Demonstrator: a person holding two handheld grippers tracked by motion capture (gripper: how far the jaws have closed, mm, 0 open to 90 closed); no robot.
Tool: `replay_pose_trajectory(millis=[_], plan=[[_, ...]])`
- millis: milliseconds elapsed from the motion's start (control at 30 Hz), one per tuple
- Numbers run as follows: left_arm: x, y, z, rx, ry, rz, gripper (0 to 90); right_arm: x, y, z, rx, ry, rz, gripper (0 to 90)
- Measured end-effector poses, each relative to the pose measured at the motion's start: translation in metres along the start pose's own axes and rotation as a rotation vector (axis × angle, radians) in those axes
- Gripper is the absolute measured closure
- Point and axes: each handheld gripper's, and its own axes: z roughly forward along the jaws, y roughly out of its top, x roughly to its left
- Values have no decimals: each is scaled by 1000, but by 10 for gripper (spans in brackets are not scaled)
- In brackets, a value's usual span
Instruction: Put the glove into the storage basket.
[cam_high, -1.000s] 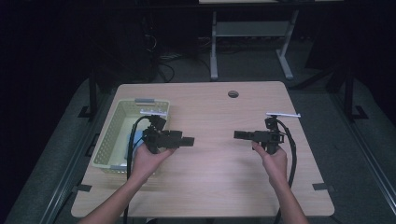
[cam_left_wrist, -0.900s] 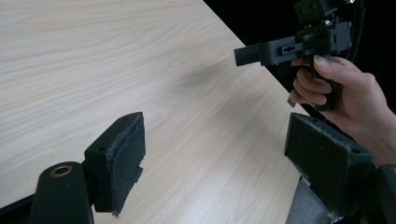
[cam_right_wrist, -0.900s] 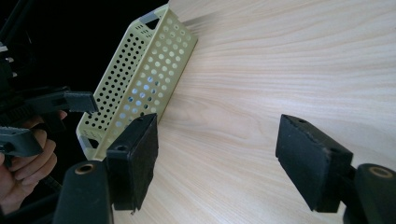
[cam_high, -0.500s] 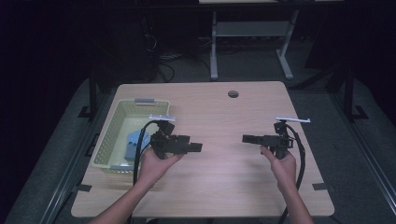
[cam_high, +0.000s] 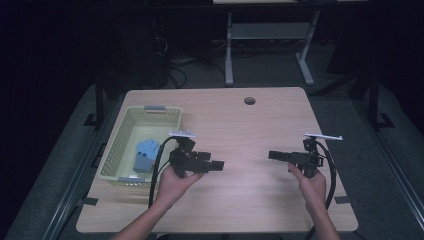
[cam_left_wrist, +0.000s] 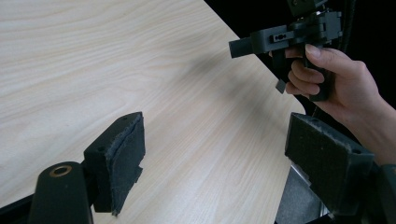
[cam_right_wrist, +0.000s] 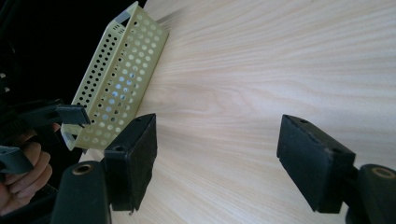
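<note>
1. Where the high view is taken as reference, the table (cam_high: 260, 115) occupies the centre of the frame, a pale wood-grain top with a small round hole (cam_high: 249, 100) near its upper edge.
2. The basket (cam_high: 122, 145) stands at the left side of the table, a pale green perforated container with grey clips on its upper and lower rims. In the right gripper view its perforated wall appears at the upper left (cam_right_wrist: 122, 79).
3. A blue object (cam_high: 146, 155) lies inside the basket, toward its lower right corner; what it is cannot be told.
4. The left gripper (cam_high: 216, 165) is held just right of the basket, above bare table, pointing toward the right of the frame. In the left gripper view its jaws stand spread wide, with nothing but table surface between them (cam_left_wrist: 212, 163).
5. The right gripper (cam_high: 272, 155) is held at the right of the table, well apart from the left gripper and pointing toward it. In the right gripper view its jaws are spread wide over bare wood, gripping nothing (cam_right_wrist: 217, 154).
</note>
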Motion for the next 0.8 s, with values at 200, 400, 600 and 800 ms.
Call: replay_pose_trajectory(millis=[200, 400, 600, 800], plan=[[-5, -7, 7, 4, 9, 20, 198, -11, -8, -8, 0, -11, 18, 285], [-7, -16, 19, 16, 4, 30, 198, -18, -16, -10, 5, -18, 32, 282], [-8, -24, 26, 25, -10, 27, 198, -22, -23, -13, 6, -16, 33, 281], [-8, -33, 31, 31, -24, 23, 198, -28, -36, -18, 4, -2, 30, 280]])
